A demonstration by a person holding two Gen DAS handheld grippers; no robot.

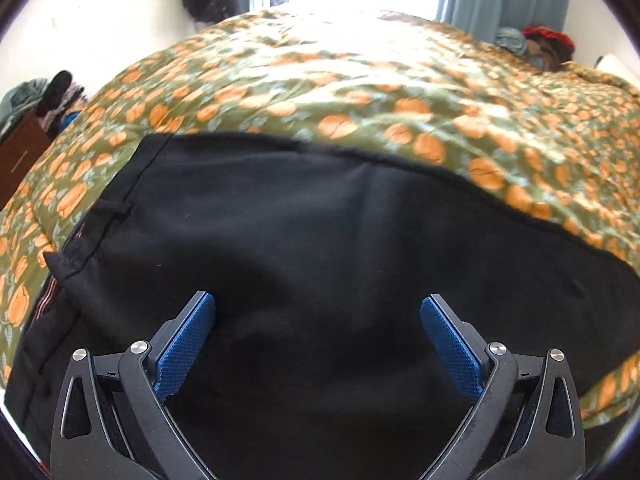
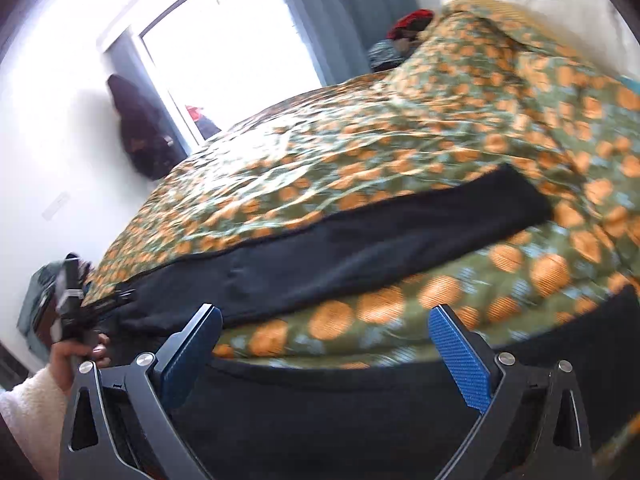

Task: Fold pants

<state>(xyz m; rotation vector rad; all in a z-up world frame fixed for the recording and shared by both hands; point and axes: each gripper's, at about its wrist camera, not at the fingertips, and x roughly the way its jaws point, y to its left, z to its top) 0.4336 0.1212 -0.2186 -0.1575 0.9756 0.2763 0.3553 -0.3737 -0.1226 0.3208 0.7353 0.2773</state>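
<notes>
Black pants lie spread on a green bedspread with orange fruit print. In the left wrist view the waistband with belt loops is at the left, and my left gripper is open just above the upper part of the pants. In the right wrist view one leg stretches away to the right, and the other leg lies under my right gripper, which is open and empty over it. The left gripper and the hand holding it show at the far left, by the waistband.
The bed fills most of both views. Piled clothes lie at its far right corner. A dark bag hangs on the white wall by the window and blue curtain. A brown cabinet with clothes stands to the left.
</notes>
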